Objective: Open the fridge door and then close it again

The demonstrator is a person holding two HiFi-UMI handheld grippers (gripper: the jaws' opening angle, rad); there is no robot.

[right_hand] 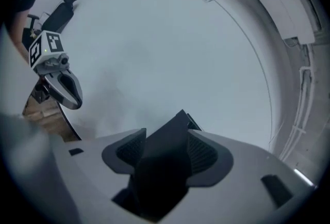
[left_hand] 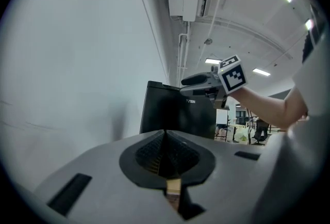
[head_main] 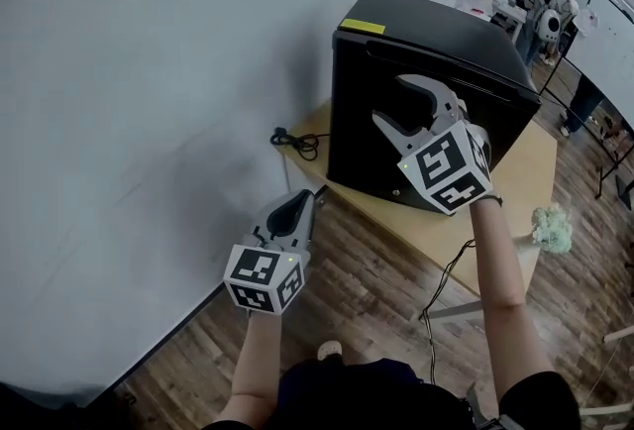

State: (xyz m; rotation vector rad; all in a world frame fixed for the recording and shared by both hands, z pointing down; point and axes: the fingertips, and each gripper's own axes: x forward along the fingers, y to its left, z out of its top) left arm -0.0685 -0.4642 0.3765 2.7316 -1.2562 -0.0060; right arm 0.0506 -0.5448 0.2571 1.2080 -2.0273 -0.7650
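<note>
Black fridge (head_main: 426,71) at one o'clock in the head view, door closed, standing on a wooden table (head_main: 540,170). Right gripper (head_main: 388,99) up against its front, jaws spread wide, clamping nothing. Left gripper (head_main: 310,193) down at seven o'clock, well apart from it, jaws pressed together, empty.

Head view steeply downward; both gripper views roughly level; fridge (head_main: 426,91) probably common to all.
</note>
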